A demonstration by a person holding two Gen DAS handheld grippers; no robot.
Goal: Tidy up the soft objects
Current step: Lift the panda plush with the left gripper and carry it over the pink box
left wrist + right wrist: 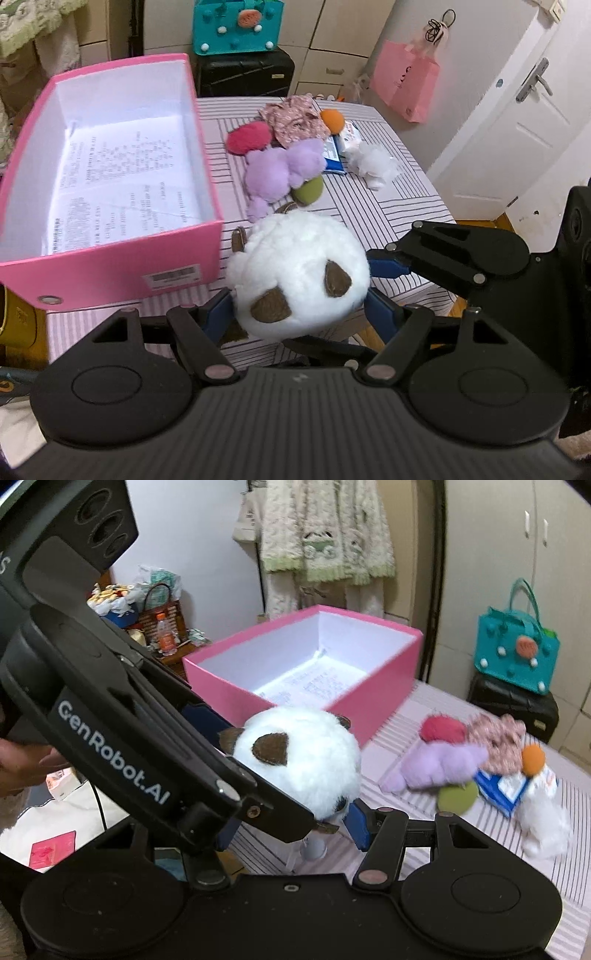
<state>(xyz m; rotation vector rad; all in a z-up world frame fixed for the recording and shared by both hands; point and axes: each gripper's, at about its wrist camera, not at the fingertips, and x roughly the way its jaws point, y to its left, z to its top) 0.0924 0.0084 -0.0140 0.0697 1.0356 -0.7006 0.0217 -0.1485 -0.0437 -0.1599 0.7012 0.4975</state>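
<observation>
A round white plush toy with brown patches (301,275) is held between the blue pads of my left gripper (299,314), just right of the near corner of an open pink box (110,266). My right gripper (291,823) comes in from the right; one blue fingertip (388,266) touches the toy's side, and in the right wrist view the toy (299,753) sits between its fingers too. Whether the right one grips it I cannot tell. Further back lie a purple plush (280,170), a red ball (247,137), a green ball (308,190) and an orange ball (331,120).
The box holds printed paper (118,173). A floral cloth (295,118), a blue packet (334,155) and a white fluffy toy (373,162) lie on the striped table (406,210). A black suitcase (243,75) with a teal bag (236,26) stands behind. A door is on the right.
</observation>
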